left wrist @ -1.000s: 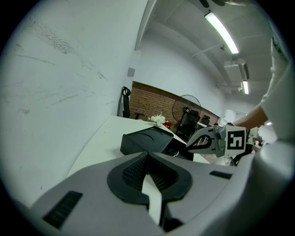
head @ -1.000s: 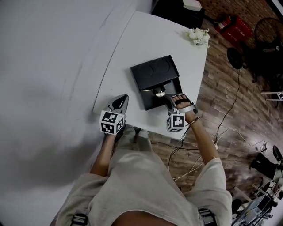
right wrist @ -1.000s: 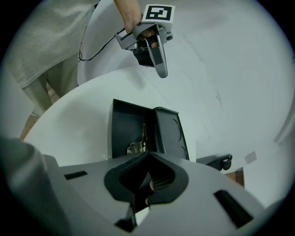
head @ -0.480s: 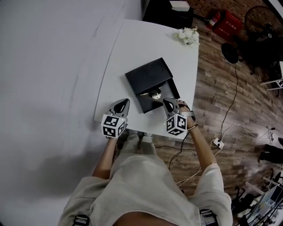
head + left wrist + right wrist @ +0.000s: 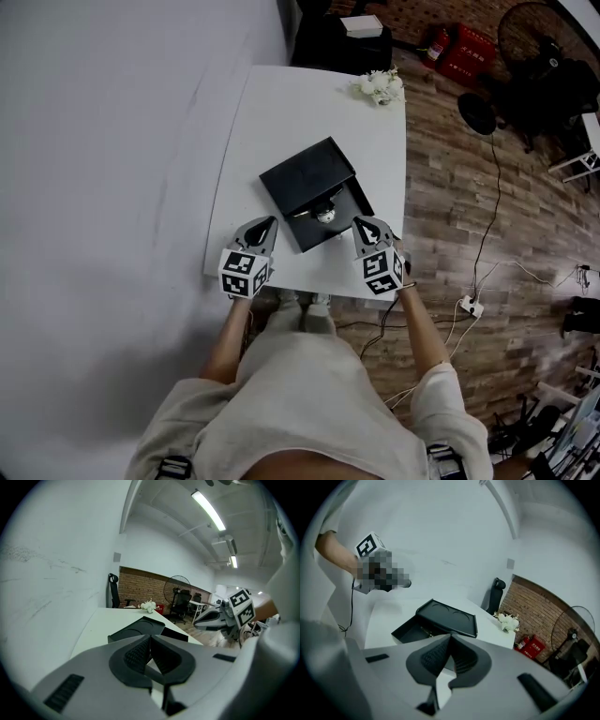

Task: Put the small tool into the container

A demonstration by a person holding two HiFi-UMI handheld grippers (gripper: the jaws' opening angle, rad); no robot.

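Lying in container (image 5: 352, 208), small tool (image 5: 324, 215), long axis seemingly along lid (image 5: 307, 175) edge.

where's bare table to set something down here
The widest bare patch is the far part of the table, between the black container and the white flowers at the far corner. A narrower strip runs along the table's left edge beside the container. The near edge is crowded: the left gripper and right gripper flank the container's open end.
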